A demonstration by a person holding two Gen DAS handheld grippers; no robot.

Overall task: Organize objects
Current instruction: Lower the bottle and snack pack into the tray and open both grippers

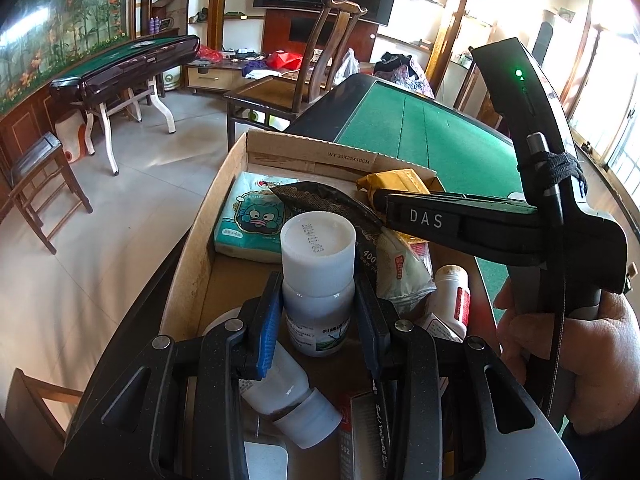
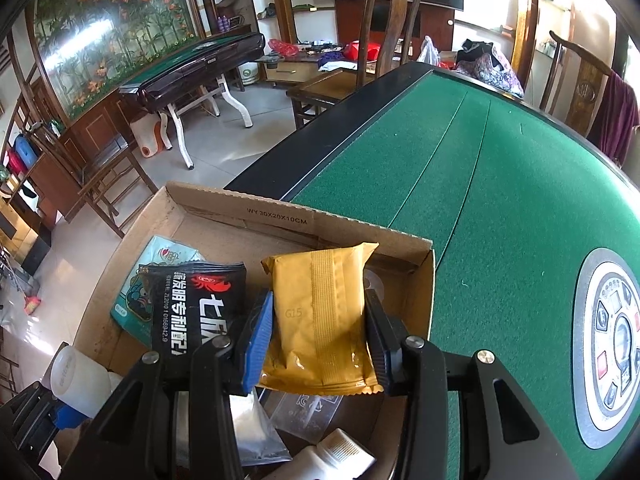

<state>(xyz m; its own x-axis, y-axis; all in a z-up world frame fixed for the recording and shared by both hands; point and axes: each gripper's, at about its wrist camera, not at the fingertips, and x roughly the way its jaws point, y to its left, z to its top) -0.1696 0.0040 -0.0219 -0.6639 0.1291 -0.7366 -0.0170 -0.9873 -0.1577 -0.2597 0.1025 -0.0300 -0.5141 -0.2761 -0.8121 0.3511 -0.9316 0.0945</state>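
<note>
Bright daylit room, both views. Light comes from windows [image 1: 616, 92] at far right, blown out to white w/ glare. Glossy floor [image 1: 132, 184] shows pale reflections; flower mural [image 2: 112, 28] at far left carries white glare streaks. Green tabletop [image 2: 500, 184] evenly lit, soft shadows only. Strong fisheye bending at edges, dark corner vignetting. Focus mostly sharp; nearest gripper parts slightly soft.

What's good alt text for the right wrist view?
The right claw grips a yellow packet over an open cardboard box at the edge of a green felt table. In the box lie a black packet, a tissue pack and a white tube; a white bottle shows lower left.
</note>
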